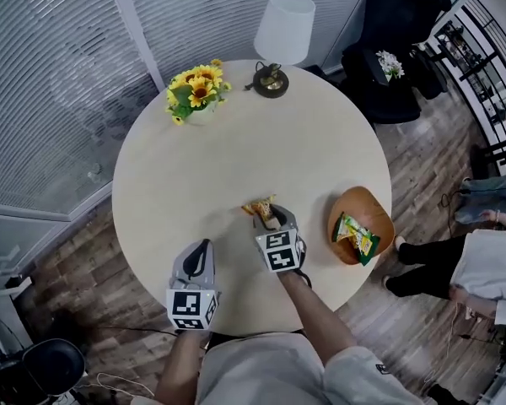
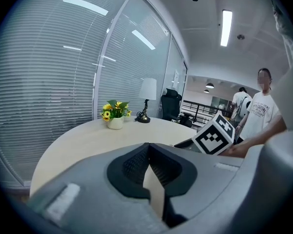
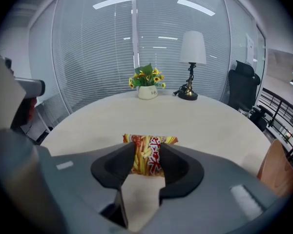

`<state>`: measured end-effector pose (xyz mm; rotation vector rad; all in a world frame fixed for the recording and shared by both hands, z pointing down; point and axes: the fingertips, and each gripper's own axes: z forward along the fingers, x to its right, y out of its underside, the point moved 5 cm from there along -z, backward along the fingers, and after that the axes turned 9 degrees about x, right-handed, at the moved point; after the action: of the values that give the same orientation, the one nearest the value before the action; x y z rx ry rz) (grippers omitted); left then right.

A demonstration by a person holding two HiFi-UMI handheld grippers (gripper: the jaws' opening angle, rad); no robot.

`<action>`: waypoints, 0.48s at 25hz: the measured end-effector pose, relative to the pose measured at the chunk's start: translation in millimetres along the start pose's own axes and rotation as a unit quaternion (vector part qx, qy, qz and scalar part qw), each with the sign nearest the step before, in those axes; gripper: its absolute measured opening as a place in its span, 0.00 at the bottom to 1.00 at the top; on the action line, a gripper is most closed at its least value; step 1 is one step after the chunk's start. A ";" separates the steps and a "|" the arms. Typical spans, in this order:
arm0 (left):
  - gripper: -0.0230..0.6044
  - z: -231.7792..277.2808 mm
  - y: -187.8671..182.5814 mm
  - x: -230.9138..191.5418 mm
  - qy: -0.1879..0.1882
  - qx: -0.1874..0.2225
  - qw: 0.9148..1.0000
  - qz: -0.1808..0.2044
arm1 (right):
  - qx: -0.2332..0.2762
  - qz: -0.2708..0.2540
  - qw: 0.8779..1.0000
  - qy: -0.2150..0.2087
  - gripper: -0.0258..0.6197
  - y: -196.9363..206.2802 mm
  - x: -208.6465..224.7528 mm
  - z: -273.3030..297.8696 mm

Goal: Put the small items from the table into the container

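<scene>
An orange and red snack packet [image 1: 260,207] lies on the round cream table [image 1: 261,142], near its front edge. My right gripper [image 1: 270,219] is over it. In the right gripper view both pads sit against the sides of the packet [image 3: 147,152], so the right gripper [image 3: 147,162] is shut on it. The container is a wooden bowl [image 1: 354,199] to the right, with a green packet [image 1: 357,235] inside; its rim [image 3: 278,172] shows at the right edge of the right gripper view. My left gripper [image 1: 204,250] hovers at the table's front edge, its tips [image 2: 149,147] together and nothing between them.
A pot of sunflowers [image 1: 197,93] and a white lamp [image 1: 282,32] stand at the far side of the table. A person [image 1: 489,268] stands to the right, beyond the bowl. Window blinds run behind the table, and an office chair [image 1: 396,40] sits at the back right.
</scene>
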<state>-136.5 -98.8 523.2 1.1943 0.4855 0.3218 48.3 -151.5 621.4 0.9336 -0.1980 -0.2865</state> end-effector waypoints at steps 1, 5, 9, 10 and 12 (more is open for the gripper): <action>0.03 0.5 -0.2 5.1 0.000 0.001 1.000 0.002 | 0.013 0.002 1.000 -0.003 0.28 -3.8 -1.0 -9.3; 0.03 2.4 -2.1 33.2 0.003 0.006 1.000 0.013 | 0.074 0.013 0.997 -0.009 0.28 -21.8 1.0 -65.1; 0.03 9.3 -4.9 74.7 0.015 0.011 1.000 0.018 | 0.117 0.023 0.993 0.016 0.29 -30.6 36.6 -130.8; 0.03 10.8 -5.3 85.3 0.018 0.012 1.000 0.020 | 0.122 0.028 0.992 0.025 0.29 -29.3 49.1 -144.4; 0.03 13.4 -5.6 105.7 0.026 0.014 0.999 0.021 | 0.126 0.034 0.990 0.043 0.29 -23.9 75.3 -167.6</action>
<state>-39.3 -60.4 501.7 1.2269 0.5108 0.3840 164.3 -62.0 507.9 1.1856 -0.1896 -0.1608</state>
